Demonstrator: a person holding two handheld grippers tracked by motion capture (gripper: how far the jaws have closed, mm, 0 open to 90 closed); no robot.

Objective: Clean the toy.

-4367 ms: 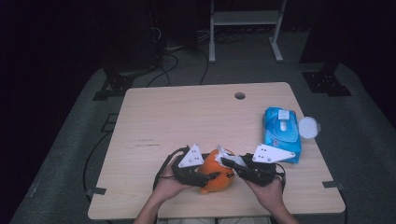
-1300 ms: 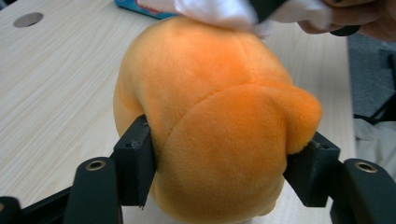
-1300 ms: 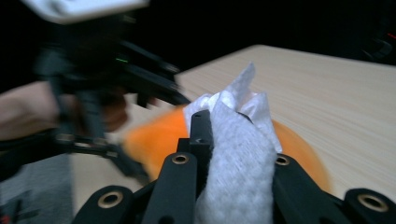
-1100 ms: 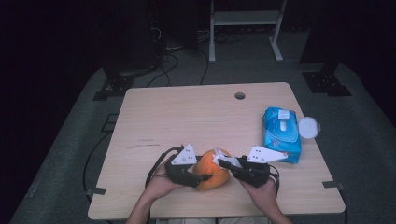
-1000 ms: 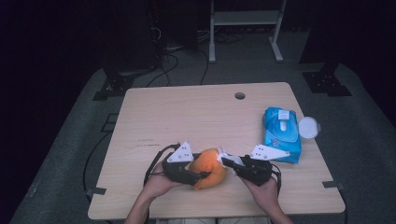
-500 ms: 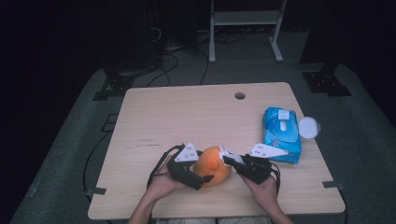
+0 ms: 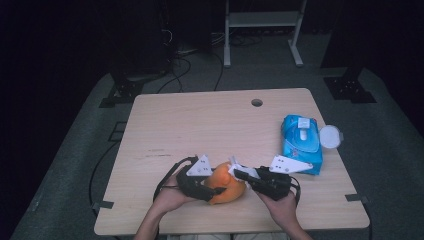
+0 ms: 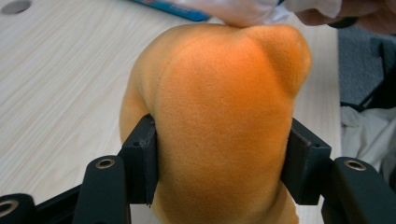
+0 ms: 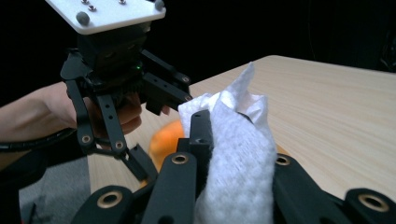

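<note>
Orange toy: a soft orange plush toy sits on the near edge of the wooden table, between the two grippers.
Left gripper: the left gripper has just been closing its jaws, and they now press on both sides of the toy, which bulges between them in the left gripper view.
Right gripper: the right gripper is clamped tight on a white wipe; in the high view the wipe rests on top of the toy.
Toy against grippers: the left gripper touches the toy from the left, the right gripper comes from the right and above.
Wipes pack: a blue pack of wipes lies well apart, to the right.
</note>
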